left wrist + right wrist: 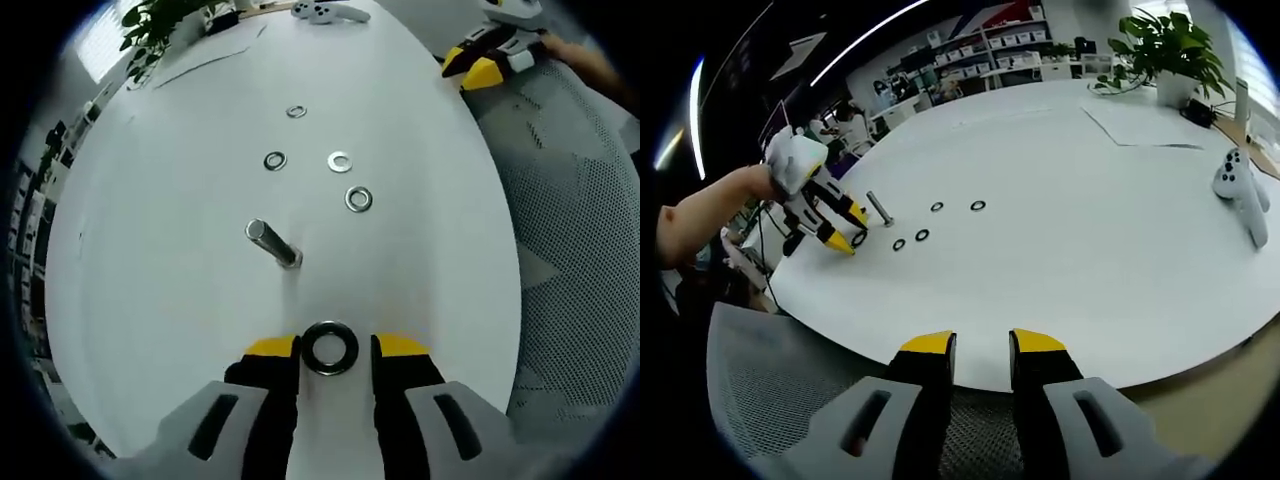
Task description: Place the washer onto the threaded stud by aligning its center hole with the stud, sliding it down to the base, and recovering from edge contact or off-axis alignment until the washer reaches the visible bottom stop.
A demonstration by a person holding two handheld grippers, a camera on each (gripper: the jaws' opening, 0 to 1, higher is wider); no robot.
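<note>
- Left gripper (332, 350): jaws drawn narrow, gripping a dark washer (330, 347) by its edges between the yellow tips. In the right gripper view the same tool (848, 232) sits at 9 o'clock, held in a person's hand (758, 183), tips down at the table.
- Threaded stud (272, 243): stands on the white table (180, 300), just beyond the held washer toward 11 o'clock in the left gripper view, leaning in the fisheye. Washer and stud are apart; the washer is not over the stud.
- Four loose washers lie flat beyond the stud, toward 12 o'clock: nearest (358, 199), then a pair side by side (275, 160) and (339, 161), then the farthest (296, 111).
- Right gripper (982, 350): jaws parted a modest gap, nothing between them, hanging off the table's near edge above a grey mesh chair (770, 390).
- White controller (1243, 195) rests on the table at 3 o'clock in the right gripper view; potted plant (1165, 50) at 1 o'clock.
- Containers: none seen on the table; shelving at the far wall is too small to read.
</note>
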